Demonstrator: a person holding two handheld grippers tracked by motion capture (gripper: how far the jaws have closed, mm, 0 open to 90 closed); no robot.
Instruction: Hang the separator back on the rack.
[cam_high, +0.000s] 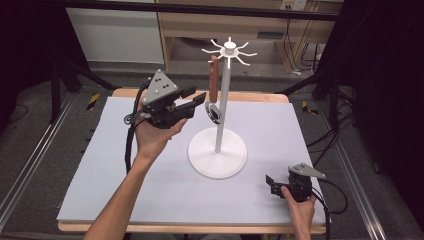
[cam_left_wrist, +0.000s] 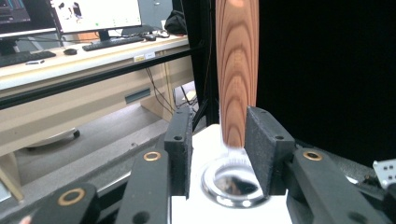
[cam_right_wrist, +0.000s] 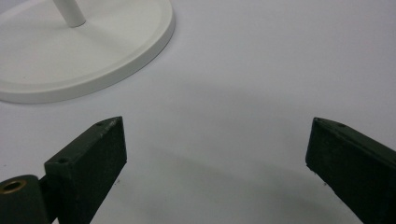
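Note:
A white stand (cam_high: 218, 125) with a ring of hooks (cam_high: 229, 50) at its top rises from a round base (cam_high: 217, 156) mid-table. From one hook hangs a utensil with a wooden handle (cam_high: 213, 80) and a round metal ring (cam_high: 215, 113) at its lower end. My left gripper (cam_high: 196, 96) is raised just left of it. In the left gripper view the handle (cam_left_wrist: 236, 70) stands between the tips of the left gripper (cam_left_wrist: 219, 135), close to the right jaw with a gap on the left, so it is open. My right gripper (cam_high: 270, 182) rests open near the front right, nothing between its jaws.
A pale mat (cam_high: 150, 190) covers the wooden table. The stand's base (cam_right_wrist: 84, 51) lies ahead and left of the right gripper (cam_right_wrist: 217, 140). Desks with monitors (cam_left_wrist: 93, 14) and a keyboard stand beyond the table, with dark curtains at the sides.

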